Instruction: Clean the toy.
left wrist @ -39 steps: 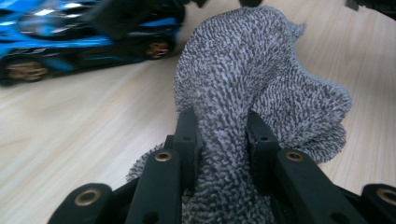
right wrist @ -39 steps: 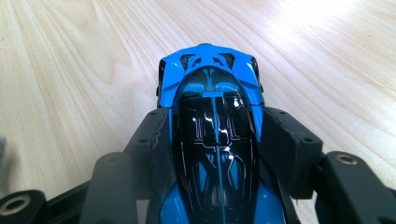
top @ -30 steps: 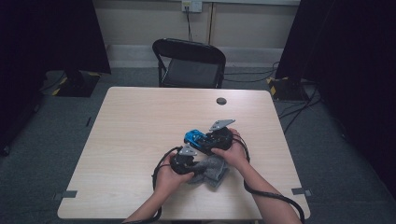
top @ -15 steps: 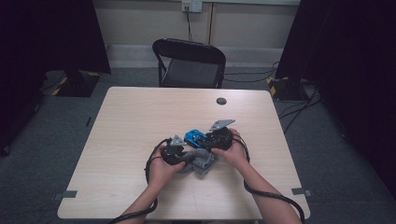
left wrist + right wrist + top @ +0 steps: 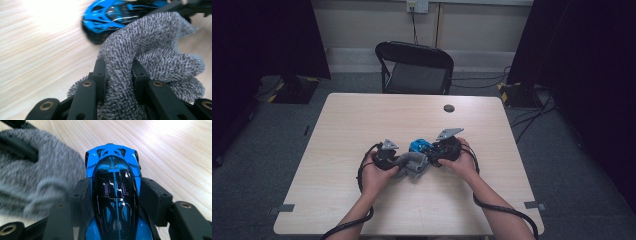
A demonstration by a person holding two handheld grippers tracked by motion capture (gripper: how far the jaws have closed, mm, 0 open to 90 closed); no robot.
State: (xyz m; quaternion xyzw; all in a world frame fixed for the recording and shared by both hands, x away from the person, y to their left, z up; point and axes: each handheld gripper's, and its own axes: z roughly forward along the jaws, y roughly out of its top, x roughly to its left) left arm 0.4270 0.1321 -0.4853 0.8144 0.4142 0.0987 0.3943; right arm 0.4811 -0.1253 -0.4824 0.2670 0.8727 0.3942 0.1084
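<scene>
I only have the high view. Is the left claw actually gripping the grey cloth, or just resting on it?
Observer: Gripping. The left claw has a fold of the grey cloth pinched between its jaws.
Operator: And the right one on the car?
Observer: The right claw is clamped on both flanks of the blue toy car, behind its nose.
Operator: Cloth on the car?
Observer: In the left gripper view the cloth overlaps the car's side; I cannot tell if they touch.

The right claw clamps a blue toy car by its sides, grey cloth just beside it.
</scene>
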